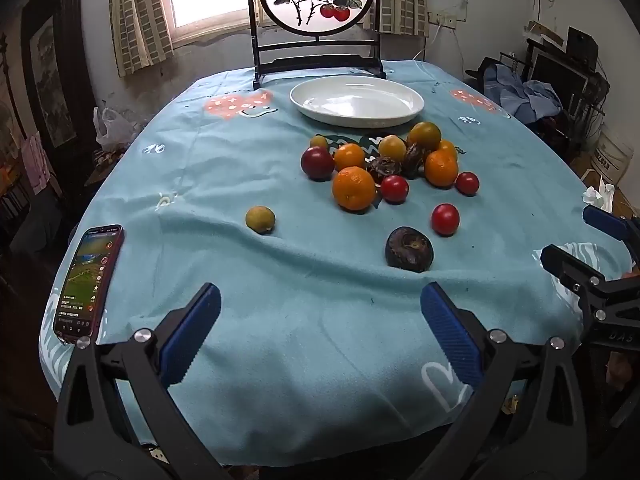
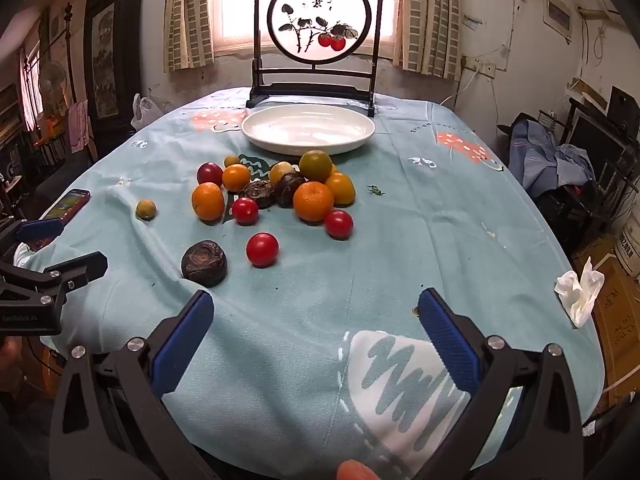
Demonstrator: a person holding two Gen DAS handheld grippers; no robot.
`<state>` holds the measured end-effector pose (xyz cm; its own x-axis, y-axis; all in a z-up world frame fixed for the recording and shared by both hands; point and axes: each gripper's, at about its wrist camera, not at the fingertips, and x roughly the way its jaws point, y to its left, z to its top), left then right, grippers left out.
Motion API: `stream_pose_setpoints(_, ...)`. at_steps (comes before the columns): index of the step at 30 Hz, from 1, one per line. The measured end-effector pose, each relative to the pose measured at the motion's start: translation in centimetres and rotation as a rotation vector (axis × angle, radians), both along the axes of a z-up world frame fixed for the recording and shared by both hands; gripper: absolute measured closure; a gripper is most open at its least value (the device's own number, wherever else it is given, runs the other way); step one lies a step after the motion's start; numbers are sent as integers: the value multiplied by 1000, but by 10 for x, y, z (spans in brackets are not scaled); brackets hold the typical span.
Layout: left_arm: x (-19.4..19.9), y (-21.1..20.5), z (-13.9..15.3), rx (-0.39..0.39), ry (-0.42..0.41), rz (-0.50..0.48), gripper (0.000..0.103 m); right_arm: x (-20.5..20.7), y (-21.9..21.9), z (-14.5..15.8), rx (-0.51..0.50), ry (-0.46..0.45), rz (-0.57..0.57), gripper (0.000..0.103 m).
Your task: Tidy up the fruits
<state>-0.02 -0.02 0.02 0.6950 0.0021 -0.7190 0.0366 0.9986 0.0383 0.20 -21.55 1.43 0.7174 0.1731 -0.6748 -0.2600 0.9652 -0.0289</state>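
Beyond both gaping claws, fruits lie.

Black brush-written Chinese characters on the round painted screen, too small to read, "DAS" on the right tool

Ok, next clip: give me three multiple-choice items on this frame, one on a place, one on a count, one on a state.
1. Where does the phone lie?
A. on the tablecloth's left edge
B. in the dish
C. among the oranges

2. How many small bright red fruits are there?
A. one
B. three
C. six

3. What does the white dish hold?
A. oranges
B. one dark fruit
C. nothing

Key: 1 A, it lies near the left gripper. 2 B, one lone, two by the pile. 3 C, its inside shows bare white.
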Motion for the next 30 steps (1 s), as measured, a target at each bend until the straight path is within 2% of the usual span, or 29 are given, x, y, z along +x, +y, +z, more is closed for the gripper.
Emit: stream_pose_setpoints(30, 1, 0, -4, 21, 24, 8, 2, 1, 0, -2, 25, 10, 6, 1)
